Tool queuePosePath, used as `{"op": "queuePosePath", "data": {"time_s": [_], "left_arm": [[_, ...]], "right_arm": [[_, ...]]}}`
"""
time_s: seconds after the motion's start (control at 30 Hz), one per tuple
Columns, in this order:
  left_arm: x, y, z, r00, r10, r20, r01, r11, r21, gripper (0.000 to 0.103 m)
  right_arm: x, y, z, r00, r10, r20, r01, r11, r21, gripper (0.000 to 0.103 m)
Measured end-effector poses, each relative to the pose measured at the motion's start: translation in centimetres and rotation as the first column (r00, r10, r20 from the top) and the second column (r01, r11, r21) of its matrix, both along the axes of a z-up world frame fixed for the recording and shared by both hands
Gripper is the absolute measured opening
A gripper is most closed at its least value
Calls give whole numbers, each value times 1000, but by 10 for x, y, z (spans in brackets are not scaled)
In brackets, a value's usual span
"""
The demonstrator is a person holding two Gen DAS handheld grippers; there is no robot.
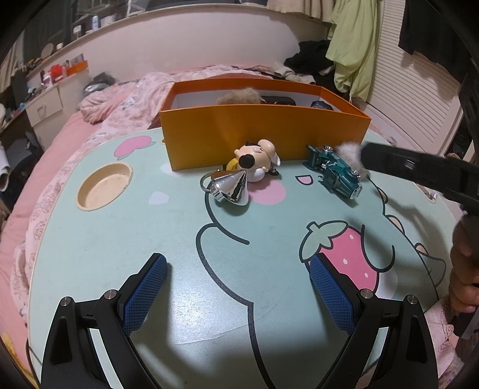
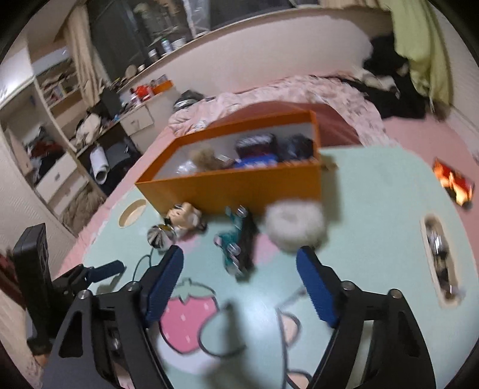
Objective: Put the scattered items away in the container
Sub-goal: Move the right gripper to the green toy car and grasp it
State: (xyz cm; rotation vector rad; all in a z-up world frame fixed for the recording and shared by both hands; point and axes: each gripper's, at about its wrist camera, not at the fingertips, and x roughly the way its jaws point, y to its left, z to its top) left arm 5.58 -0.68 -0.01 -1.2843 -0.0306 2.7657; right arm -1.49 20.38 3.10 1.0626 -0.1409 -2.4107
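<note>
Right gripper [image 2: 239, 263], jaws apart and empty, sits just short of white pompom [image 2: 295, 226].

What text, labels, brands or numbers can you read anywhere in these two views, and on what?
None is readable.
Orange box: plain walls, no print visible.
Teal toy car: any markings too small to read.
Table top: cartoon strawberry and hearts only, no words.
Red-orange packet at the table edge: blurred, unreadable.
Shelf bottles: too small.
</note>
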Motion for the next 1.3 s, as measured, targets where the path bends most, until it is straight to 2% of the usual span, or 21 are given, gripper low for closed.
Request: {"op": "queuePosePath", "data": {"time_s": [0.07, 0.17, 0.2, 0.23, 0.3, 0.33, 0.37, 0.67, 0.77, 0.8, 0.83, 0.9, 1.3], "left_arm": [[0, 0, 0, 1000, 1, 0, -1, 1000, -1, 95], [0, 0, 0, 1000, 1, 0, -1, 1000, 0, 95], [0, 0, 0, 1000, 1, 0, -1, 1000, 0, 95], [0, 0, 0, 1000, 1, 0, -1, 1000, 0, 95], [0, 1, 0, 1000, -1, 0, 1, 1000, -3, 95], [0, 1, 0, 1000, -3, 1, 3, 1000, -1, 95], [0, 1, 0, 1000, -3, 0, 3, 1000, 1, 95], [-1, 1, 2, 1000, -4, 0, 4, 1000, -2, 96], [-1, 1, 1, 1000, -4, 0, 4, 1000, -2, 96], [-1, 1, 1, 1000, -5, 0, 5, 1000, -3, 96], [-1, 1, 1, 1000, -5, -1, 5, 1000, -4, 95], [-1, 1, 2, 1000, -5, -1, 5, 1000, -5, 95], [-2, 2, 2, 1000, -5, -3, 5, 1000, -3, 95]], "right_arm": [[-3, -14, 3, 999, 21, -25, -20, 999, 40, 72], [-8, -40, 1, 997, 56, -55, -48, 988, 147, 60], [-11, -47, -5, 997, 54, -56, -42, 979, 202, 46], [-15, -52, -12, 998, 44, -40, -33, 967, 255, 35], [-26, -58, -29, 999, 37, 17, -41, 949, 312, 33], [-30, -59, -35, 997, 46, 54, -61, 946, 319, 29], [-30, -58, -34, 998, 49, 36, -57, 950, 306, 25], [0, -29, -32, 995, 58, 77, -74, 970, 233, 25], [17, -21, -30, 997, 54, 50, -65, 969, 238, 26], [19, -19, -31, 998, 42, 36, -50, 969, 242, 35], [20, -18, -33, 1000, 20, 16, -23, 969, 245, 63], [17, -18, -39, 999, -28, 34, 18, 963, 268, 95], [20, -18, -41, 999, -42, 24, 32, 952, 303, 95]]}}
